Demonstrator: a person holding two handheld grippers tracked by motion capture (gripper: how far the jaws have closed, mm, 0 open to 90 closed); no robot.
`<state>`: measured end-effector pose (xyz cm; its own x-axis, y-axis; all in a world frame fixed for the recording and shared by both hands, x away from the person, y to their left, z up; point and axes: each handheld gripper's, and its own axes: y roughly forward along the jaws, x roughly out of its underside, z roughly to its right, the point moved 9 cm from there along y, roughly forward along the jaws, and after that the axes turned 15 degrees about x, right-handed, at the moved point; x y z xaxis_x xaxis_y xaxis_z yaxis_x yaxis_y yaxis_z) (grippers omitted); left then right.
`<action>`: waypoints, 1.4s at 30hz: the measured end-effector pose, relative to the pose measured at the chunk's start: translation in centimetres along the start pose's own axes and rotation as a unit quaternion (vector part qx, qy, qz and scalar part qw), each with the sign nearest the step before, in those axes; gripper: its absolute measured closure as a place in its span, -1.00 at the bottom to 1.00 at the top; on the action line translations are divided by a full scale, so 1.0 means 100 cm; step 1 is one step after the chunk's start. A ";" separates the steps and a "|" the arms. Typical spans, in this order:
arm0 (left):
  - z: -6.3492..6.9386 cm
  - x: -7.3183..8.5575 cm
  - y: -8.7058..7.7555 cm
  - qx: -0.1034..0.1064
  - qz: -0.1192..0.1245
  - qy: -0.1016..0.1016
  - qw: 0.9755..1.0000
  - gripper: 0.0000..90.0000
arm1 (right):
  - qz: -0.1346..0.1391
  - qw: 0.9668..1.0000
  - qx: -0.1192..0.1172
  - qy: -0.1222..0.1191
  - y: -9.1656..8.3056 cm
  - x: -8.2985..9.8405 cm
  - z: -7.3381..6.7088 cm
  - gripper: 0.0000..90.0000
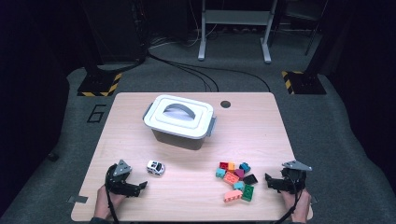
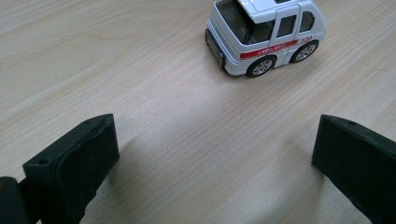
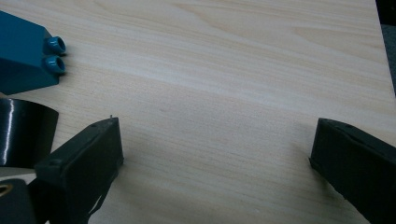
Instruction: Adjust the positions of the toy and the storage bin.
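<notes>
The bench (image 1: 261,126) is pale wood with a fine straight grain, and on it stands a grey box (image 1: 175,139) under a white lid (image 1: 180,116) with a grey handle. The toy ambulance (image 2: 264,35) is white with a red stripe along its side, dark windows and silver wheel hubs. The bricks (image 1: 236,179) are red, orange, teal, blue, magenta, black, green and salmon pink; both tools (image 1: 140,186) (image 1: 270,181) are black.

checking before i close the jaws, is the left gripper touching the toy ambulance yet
Apart. The left gripper view shows bare table between the open left gripper and the toy ambulance.
</notes>
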<state>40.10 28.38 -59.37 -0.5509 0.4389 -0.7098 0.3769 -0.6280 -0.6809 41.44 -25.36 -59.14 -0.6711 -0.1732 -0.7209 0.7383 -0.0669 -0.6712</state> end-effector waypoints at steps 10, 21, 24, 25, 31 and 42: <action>-0.001 0.000 0.000 0.002 -0.001 0.004 1.000 -1.00 | 0.001 1.000 -0.001 -0.001 0.000 0.000 0.000 -0.97; -0.005 -0.001 -0.002 -0.012 0.008 -0.008 1.000 -0.95 | 0.001 1.000 -0.001 -0.001 0.000 0.000 0.000 -0.97; -0.005 -0.001 -0.003 -0.014 0.007 -0.006 1.000 -0.92 | 0.001 1.000 0.000 -0.001 0.000 0.000 0.000 -0.96; -0.004 -0.002 -0.004 -0.010 0.008 -0.009 1.000 -0.92 | 0.001 1.000 0.000 -0.001 0.000 0.000 0.000 -0.96; -0.003 -0.021 -0.015 -0.003 0.025 -0.001 1.000 -0.92 | 0.001 1.000 0.000 -0.001 0.000 0.000 0.000 -0.96; -0.011 -0.066 -0.031 0.003 0.040 0.020 0.999 -0.92 | 0.001 1.000 -0.001 -0.001 0.000 0.000 0.000 -0.96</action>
<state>43.40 28.12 -52.76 -0.4887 0.4119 -0.7691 0.4138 -0.6666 -0.6200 41.45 -25.32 -59.13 -0.6692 -0.1749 -0.7222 0.7398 -0.0652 -0.6697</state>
